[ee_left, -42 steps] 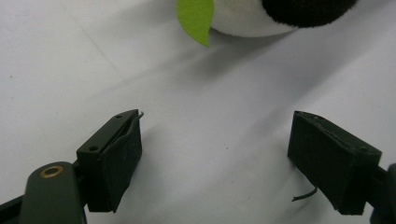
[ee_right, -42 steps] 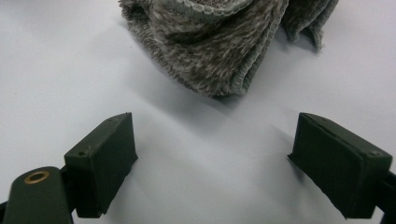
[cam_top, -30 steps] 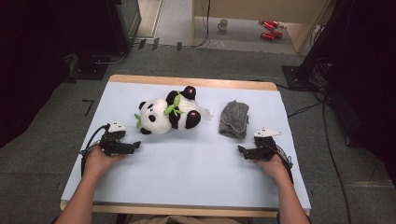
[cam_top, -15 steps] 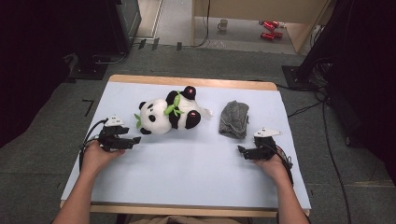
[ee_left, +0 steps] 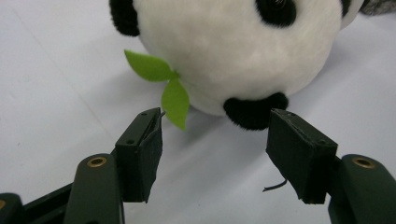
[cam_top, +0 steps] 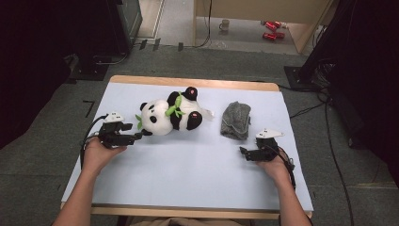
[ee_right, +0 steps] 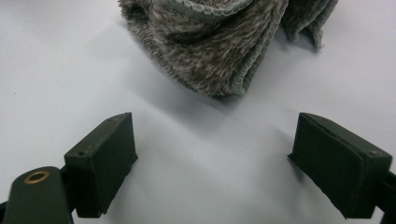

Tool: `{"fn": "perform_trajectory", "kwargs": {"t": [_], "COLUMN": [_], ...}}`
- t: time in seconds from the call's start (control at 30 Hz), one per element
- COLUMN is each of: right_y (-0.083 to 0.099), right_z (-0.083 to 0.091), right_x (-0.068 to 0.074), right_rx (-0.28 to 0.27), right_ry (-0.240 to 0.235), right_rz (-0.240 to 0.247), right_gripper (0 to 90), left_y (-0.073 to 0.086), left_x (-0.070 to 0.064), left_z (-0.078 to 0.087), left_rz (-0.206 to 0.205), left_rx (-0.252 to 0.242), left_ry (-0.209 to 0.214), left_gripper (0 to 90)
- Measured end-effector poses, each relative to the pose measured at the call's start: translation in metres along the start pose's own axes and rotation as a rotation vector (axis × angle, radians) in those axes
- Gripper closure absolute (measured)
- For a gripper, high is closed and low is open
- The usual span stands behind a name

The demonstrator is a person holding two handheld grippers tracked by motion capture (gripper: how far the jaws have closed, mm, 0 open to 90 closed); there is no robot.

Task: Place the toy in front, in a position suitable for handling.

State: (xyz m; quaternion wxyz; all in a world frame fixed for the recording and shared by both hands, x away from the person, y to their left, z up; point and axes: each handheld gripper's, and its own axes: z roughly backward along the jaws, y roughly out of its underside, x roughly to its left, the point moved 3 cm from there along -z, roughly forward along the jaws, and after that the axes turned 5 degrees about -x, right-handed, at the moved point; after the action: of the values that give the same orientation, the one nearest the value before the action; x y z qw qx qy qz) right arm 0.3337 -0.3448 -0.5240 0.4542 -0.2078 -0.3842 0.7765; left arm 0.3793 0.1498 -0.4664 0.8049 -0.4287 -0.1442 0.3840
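Two pairs of black jaws stand apart with nothing between them: the left gripper point(ee_left: 215, 154) points at the head of the toy panda point(ee_left: 238, 51), its tips just short of a black ear and a green felt leaf point(ee_left: 175, 100), and the right gripper point(ee_right: 215, 163) faces a crumpled grey knitted cloth point(ee_right: 224, 42). The panda point(cam_top: 174, 115), white and black with a green leaf on its chest, lies on its side near the middle of the pale blue surface point(cam_top: 188, 179), the cloth point(cam_top: 236, 120) just to its right.
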Motion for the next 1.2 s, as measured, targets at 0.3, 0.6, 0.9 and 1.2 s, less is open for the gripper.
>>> {"fn": "perform_trajectory", "kwargs": {"t": [0.3, 0.6, 0.9, 1.2], "right_y": [0.000, 0.000, 0.000, 0.000], "right_z": [0.000, 0.000, 0.000, 0.000], "right_x": [0.000, 0.000, 0.000, 0.000], "right_rx": [0.000, 0.001, 0.001, 0.001], "right_ry": [0.000, 0.000, 0.001, 0.002], "right_rz": [0.002, -0.001, 0.002, 0.001], "right_gripper": [12.8, 12.9, 12.9, 12.8], "left_y": [-0.018, -0.041, -0.057, -0.072], "left_x": [-0.010, -0.021, -0.027, -0.033], "left_z": [0.000, -0.001, -0.006, -0.016], "left_rz": [-0.006, -0.002, -0.011, -0.027], "left_rx": [-0.024, -0.052, -0.047, -0.056], "left_ry": [0.039, 0.076, 0.102, 0.107], "left_gripper": [40.8, 43.0, 48.4, 44.5]}}
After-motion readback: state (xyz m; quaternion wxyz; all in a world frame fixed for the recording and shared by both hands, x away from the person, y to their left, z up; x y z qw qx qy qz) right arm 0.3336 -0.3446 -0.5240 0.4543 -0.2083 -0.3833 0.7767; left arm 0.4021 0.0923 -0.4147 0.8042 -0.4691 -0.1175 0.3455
